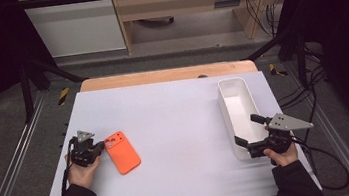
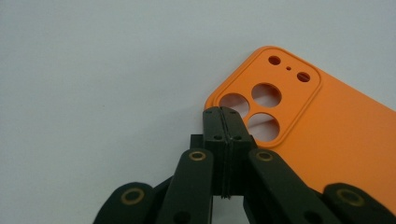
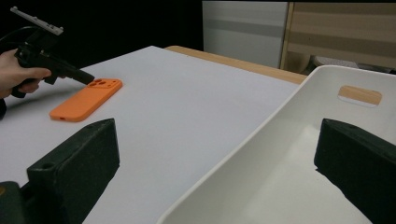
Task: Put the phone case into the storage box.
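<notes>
Open tabletop between the two claws; a phone case and a tray wall are the only blocks.

The left gripper [image 1: 101, 147], jaws pressed together, has the orange phone case [image 1: 123, 152] lying flat right at its tip; beyond that the white table [image 1: 176, 128] runs bare. The right gripper [image 1: 248, 131], jaws spread wide, straddles the near wall of the white tray [image 1: 230, 116], which bars its way sideways.

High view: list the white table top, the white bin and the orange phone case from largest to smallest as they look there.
1. White table top
2. White bin
3. Orange phone case
</notes>
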`<state>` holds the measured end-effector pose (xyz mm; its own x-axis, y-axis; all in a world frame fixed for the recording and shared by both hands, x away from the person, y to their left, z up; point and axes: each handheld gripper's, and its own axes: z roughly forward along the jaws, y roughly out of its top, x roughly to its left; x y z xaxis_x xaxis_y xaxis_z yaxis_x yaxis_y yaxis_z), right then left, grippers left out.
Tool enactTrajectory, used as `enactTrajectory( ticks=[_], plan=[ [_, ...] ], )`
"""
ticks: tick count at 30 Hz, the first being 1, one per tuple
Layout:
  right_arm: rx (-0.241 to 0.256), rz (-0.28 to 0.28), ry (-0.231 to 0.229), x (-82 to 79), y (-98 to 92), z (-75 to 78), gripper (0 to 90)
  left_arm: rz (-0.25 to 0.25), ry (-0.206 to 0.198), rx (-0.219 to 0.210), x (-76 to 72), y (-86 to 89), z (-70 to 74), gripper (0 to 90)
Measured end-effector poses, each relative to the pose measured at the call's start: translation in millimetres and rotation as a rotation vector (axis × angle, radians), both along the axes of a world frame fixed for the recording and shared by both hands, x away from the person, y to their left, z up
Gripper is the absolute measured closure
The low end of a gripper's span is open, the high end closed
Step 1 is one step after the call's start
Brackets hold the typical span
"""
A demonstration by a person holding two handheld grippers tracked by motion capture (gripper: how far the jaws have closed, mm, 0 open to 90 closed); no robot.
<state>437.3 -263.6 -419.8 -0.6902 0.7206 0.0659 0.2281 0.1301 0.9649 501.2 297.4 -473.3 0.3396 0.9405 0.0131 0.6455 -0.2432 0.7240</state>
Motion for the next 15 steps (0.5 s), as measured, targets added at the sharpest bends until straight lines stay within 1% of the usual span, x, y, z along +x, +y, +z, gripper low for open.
enactTrajectory(
  ticks=[7,15],
  plan=[
    [0.0,0.0,0.0,0.1,-0.1,-0.2,0.4,-0.007,-0.006,0.011,6.9,-6.6,-0.1,90.0],
    [0.0,0.001,-0.001,0.1,-0.3,-0.2,0.4,-0.009,-0.007,0.011,13.7,-12.3,-0.2,90.0]
  ],
)
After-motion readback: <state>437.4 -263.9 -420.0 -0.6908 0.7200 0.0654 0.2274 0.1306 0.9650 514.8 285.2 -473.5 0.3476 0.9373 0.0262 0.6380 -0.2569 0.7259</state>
